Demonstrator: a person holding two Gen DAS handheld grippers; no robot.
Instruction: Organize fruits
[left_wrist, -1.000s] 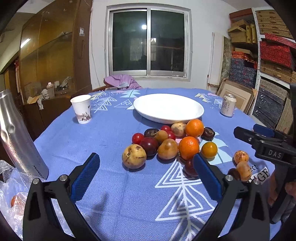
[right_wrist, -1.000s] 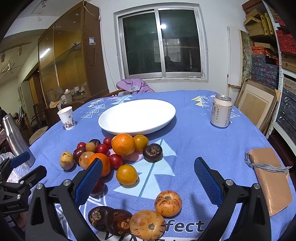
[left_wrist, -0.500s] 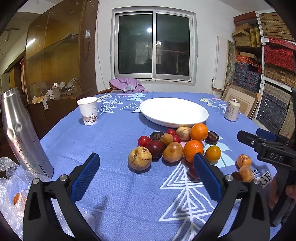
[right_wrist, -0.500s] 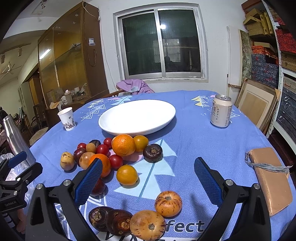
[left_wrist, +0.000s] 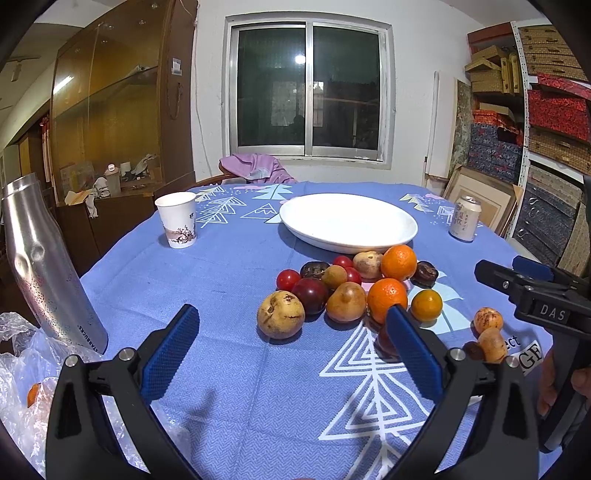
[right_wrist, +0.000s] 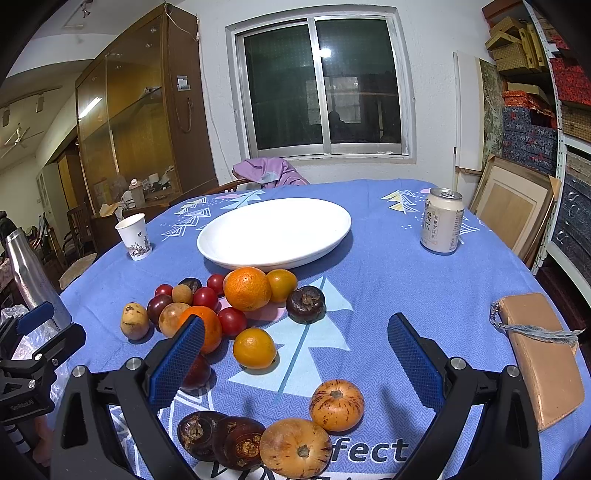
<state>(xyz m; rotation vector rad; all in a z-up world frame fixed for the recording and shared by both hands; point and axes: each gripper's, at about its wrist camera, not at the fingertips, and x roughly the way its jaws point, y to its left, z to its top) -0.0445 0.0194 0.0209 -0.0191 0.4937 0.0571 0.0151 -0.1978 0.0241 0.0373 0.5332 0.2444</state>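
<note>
On the blue counter (right_wrist: 406, 288), the fruits (right_wrist: 247, 288) sit in a pile in front of the empty white plate (right_wrist: 273, 236), closer to the right gripper (right_wrist: 295, 354) than the left gripper (left_wrist: 291, 343), and both grippers are wide apart, holding nothing.

the dented silver metal bottle (left_wrist: 44, 266) at the left edge of the left wrist view carries "starbucks" in small letters near its base. the black handheld tool (left_wrist: 543, 299) at the right edge of that view has a plate reading "das". the blue patterned tablecloth (right_wrist: 388, 295) shows white print at the bottom of the right wrist view, "fect", partly hidden by fruit; in the left wrist view, lower right, "ect" and "ge". the pale drink can (right_wrist: 441, 221) bears chinese characters, too small to read surely.
</note>
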